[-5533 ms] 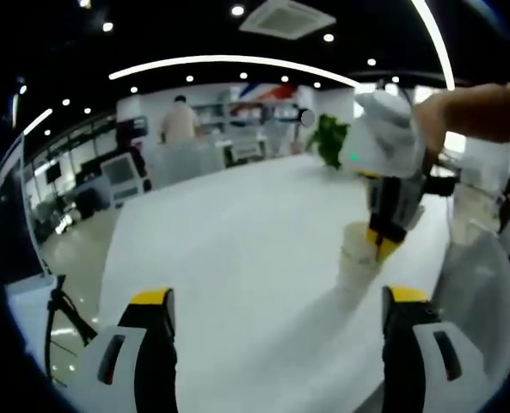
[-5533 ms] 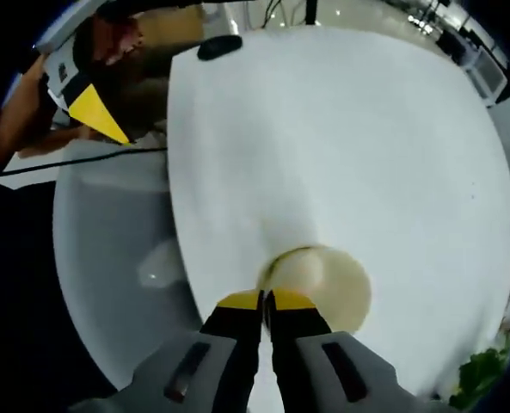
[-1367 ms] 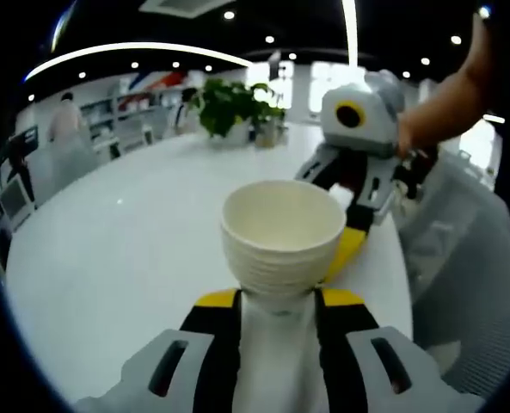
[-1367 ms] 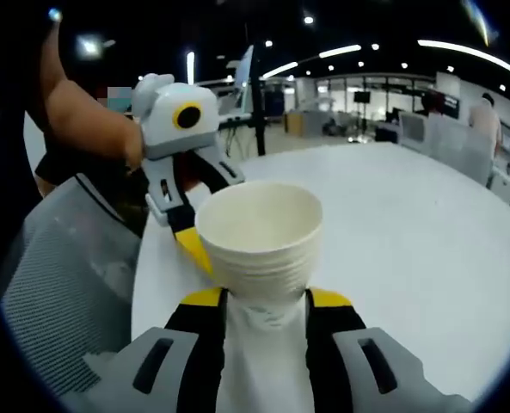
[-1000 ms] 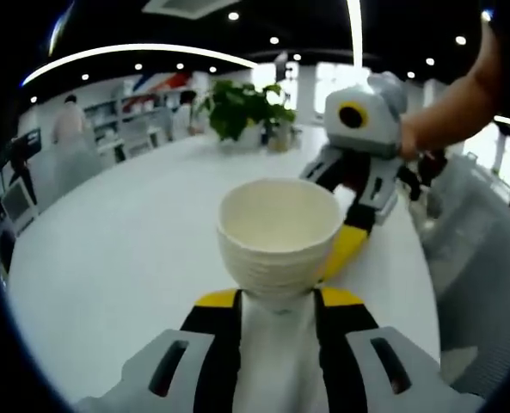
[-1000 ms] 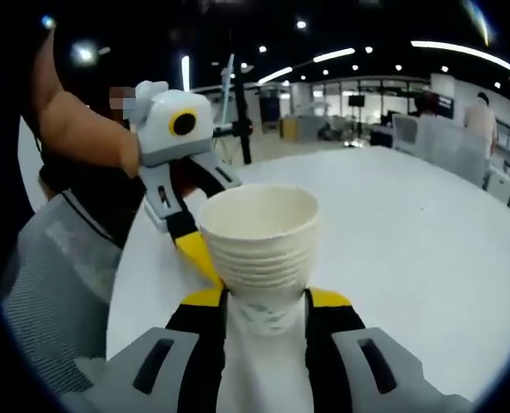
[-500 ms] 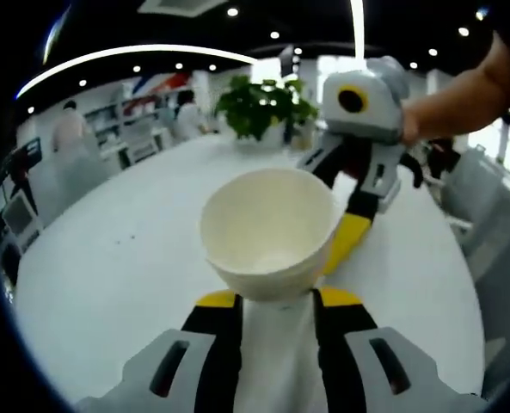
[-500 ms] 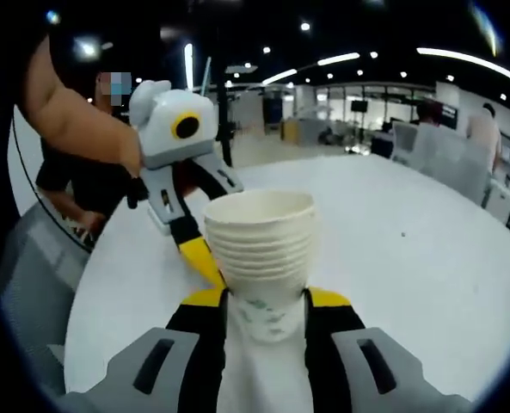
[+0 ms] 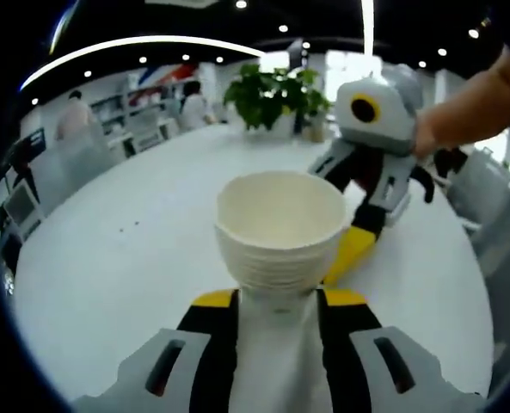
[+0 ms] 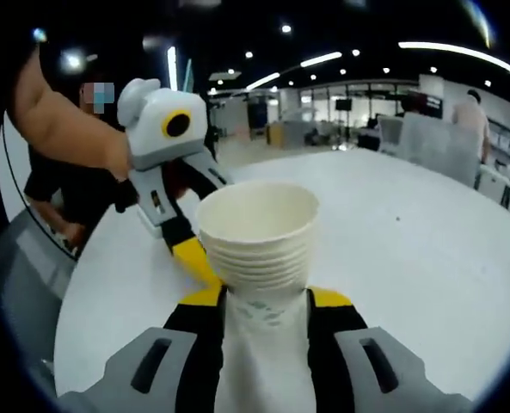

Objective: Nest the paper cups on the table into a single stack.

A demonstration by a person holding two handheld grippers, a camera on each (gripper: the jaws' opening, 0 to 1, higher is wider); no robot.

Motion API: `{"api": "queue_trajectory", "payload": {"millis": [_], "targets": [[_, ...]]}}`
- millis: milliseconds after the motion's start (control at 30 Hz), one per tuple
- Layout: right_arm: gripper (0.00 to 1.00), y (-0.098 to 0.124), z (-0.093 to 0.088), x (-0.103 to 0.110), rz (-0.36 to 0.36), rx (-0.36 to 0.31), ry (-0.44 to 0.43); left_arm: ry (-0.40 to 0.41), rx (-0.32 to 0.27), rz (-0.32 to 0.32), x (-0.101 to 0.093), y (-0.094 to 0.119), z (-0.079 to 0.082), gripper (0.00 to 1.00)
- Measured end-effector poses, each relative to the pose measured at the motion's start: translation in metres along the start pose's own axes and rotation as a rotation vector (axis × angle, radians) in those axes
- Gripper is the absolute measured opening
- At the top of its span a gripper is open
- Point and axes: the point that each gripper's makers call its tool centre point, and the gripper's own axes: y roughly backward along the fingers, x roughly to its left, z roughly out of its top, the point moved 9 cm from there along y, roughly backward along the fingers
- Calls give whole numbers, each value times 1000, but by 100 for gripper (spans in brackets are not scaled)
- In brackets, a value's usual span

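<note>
Stack [image 10: 255, 249] now levelled from prior tilt | left gripper [image 9: 276, 298] and right gripper [image 10: 259, 297] both clamped on it | nesting judged complete; setting on table [image 9: 108, 249] outstanding

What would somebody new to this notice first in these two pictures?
A stack of nested paper cups sits dead centre in both views, open mouth up, clamped low between the yellow-tipped jaws of the left gripper and the right gripper. Behind it spreads a wide white table, with a green potted plant at its far edge.

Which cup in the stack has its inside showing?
The topmost cup, open mouth showing; the cups nested under it show just stacked rims, with both tongs shut on the stack.
</note>
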Motion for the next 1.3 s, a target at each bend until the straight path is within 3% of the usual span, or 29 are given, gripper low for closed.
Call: {"api": "queue_trajectory", "payload": {"millis": [33,167,233,367,467,533,933,1300], "targets": [[47,2,0,0,-10,-6,-13,20,11,6,-2,0,-2,48],[73,15,-1,-1,-49,-17,-55,88,-2,79,-2,6,-7,93],[81,24,-4,-3,-128,-11,-38,90,-8,117,-3,16,-10,98],[92,44,-2,7,-179,-47,-70,159,-41,169,-6,42,-19,99],[95,60,-8,15,-265,-28,-55,151,-55,221,-11,64,-25,99],[100,68,-10,23,-267,-47,-53,172,-69,234,-18,79,-28,99],[100,116,-10,72,-338,-107,-79,272,-144,343,-60,152,-49,99],[100,170,-7,110,-425,-193,-83,277,-187,412,-95,210,-56,99]]}}
